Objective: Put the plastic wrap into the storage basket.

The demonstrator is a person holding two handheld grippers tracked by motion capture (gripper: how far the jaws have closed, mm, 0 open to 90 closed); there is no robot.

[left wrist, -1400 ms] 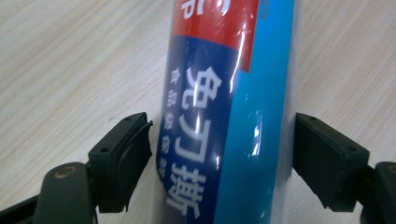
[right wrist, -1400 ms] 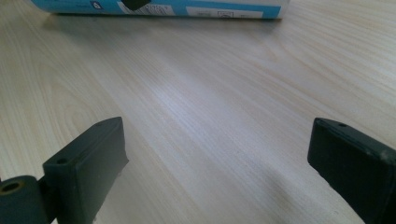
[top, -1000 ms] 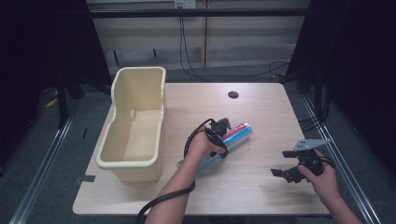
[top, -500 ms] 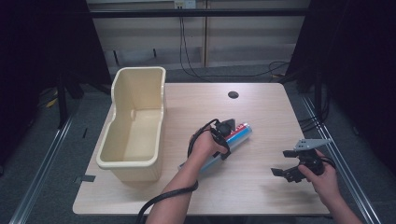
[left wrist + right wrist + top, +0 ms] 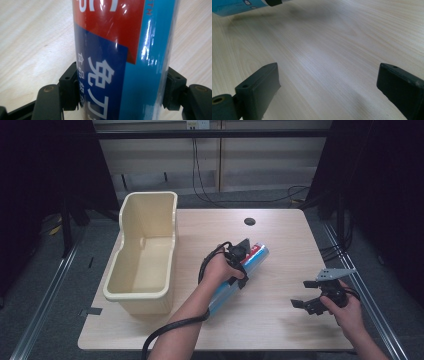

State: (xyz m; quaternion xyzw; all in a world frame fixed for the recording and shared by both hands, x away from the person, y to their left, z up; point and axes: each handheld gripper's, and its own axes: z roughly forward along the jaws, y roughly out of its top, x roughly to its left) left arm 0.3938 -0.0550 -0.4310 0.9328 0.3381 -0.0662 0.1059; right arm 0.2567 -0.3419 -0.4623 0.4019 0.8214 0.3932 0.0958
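- The wooden table carries a cream plastic tub at its left side.
- A long blue and red box lies slanted mid-table, right of the tub.
- The left gripper has just clamped its jaws on the box.
- The right gripper hovers near the table's right edge, jaws wide apart, holding nothing.

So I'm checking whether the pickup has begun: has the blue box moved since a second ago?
Yes. The blue box, clamped in the left gripper, has edged left, toward the cream bin; its far end sits slightly nearer the bin.
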